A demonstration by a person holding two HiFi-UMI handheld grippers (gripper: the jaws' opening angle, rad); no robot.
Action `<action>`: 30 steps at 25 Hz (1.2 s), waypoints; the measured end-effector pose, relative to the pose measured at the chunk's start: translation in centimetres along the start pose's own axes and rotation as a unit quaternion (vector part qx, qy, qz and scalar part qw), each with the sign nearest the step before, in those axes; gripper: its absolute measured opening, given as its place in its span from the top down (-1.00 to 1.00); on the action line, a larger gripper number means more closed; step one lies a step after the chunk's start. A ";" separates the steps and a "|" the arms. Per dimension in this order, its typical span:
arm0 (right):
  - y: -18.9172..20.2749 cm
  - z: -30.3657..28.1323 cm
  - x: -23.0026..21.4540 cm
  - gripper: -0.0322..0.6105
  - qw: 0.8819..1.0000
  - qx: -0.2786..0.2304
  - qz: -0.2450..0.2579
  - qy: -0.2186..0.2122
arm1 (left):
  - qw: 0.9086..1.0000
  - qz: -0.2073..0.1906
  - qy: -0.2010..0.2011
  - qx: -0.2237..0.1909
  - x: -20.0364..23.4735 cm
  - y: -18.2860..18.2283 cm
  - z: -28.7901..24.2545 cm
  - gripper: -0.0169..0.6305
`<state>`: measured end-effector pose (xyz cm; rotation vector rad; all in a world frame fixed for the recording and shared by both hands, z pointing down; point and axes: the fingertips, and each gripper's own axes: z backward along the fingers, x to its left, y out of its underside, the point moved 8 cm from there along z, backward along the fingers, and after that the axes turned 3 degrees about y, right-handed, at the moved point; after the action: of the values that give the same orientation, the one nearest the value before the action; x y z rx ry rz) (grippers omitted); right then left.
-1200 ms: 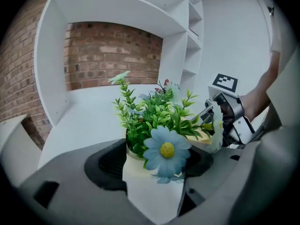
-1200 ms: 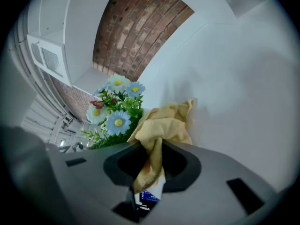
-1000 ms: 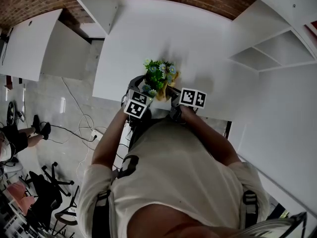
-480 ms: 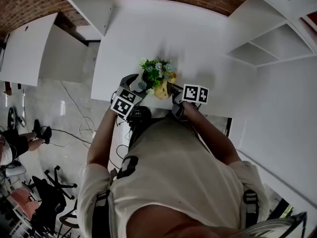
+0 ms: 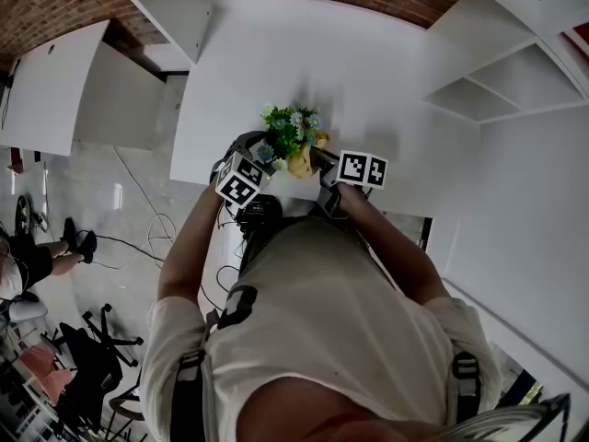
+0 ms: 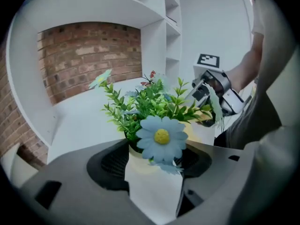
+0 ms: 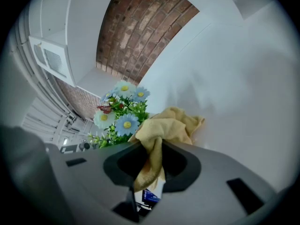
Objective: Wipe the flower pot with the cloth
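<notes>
Flowers mark the spot. The white flower pot under them stands at the near edge of the white table, in the centre of the head view, between your two grippers.

Your left gripper meets the pot from the left of that frame. In the left gripper view the pot sits between its jaws, low in the middle. Those jaws are closing in on it, with the pads just beside its sides.

Your right gripper is on the pot's right side. Its jaws are clamped on the yellow cloth, which bunches up ahead of them, just beside the blue daisies.

A brick wall runs behind the table, at the top of the right gripper view.
</notes>
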<state>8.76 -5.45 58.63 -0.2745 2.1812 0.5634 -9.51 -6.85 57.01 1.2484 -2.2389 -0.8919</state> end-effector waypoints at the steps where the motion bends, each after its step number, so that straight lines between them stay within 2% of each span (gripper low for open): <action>1: 0.4 0.0 0.0 0.62 1.000 -0.001 0.001 0.000 | 1.000 0.022 -0.009 -0.011 -0.1 0.1 0.0 0.01; 3: 1.3 -0.1 0.1 0.62 1.000 0.008 0.005 0.001 | 0.997 0.060 -0.030 -0.025 -0.6 0.1 0.0 0.01; 6: 2.2 -0.1 0.1 0.62 1.000 0.021 0.003 0.004 | 0.993 0.098 -0.059 -0.031 -1.3 -0.3 -0.1 0.01; 9: 2.6 0.0 0.4 0.62 1.000 0.031 -0.003 0.005 | 0.989 0.123 -0.073 -0.045 -1.4 -0.7 0.0 0.00; 12: 2.7 0.0 0.5 0.62 0.999 0.046 -0.013 0.004 | 0.988 0.131 -0.071 -0.038 -1.5 -0.7 -0.1 -0.01; 16: 2.2 0.3 0.2 0.62 0.999 0.036 -0.015 0.006 | 0.993 0.110 -0.021 -0.033 -1.0 -1.4 1.0 -0.04; 20: 0.8 0.7 -0.1 0.62 1.000 0.010 -0.019 0.005 | 0.999 0.034 0.017 -0.007 0.0 -1.1 2.1 -0.04; 23: 0.0 0.6 -0.1 0.62 1.000 0.002 -0.015 0.004 | 0.999 -0.018 0.030 0.028 0.2 -0.4 1.2 -0.04; 25: -0.1 0.4 0.1 0.62 1.000 0.003 -0.010 0.005 | 0.998 -0.040 0.029 0.044 -0.1 -0.3 0.6 -0.01; 27: 0.2 0.3 0.1 0.62 1.000 0.003 -0.011 0.004 | 0.998 -0.050 0.011 0.044 -0.4 -0.2 0.2 0.04; 30: 1.2 0.3 0.1 0.62 1.000 0.013 -0.015 0.003 | 0.999 -0.027 -0.018 0.020 -0.8 0.1 0.1 0.05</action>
<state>8.45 -4.32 58.76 -0.2951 2.1848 0.5173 -9.27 -6.11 57.01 1.3266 -2.2712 -0.9001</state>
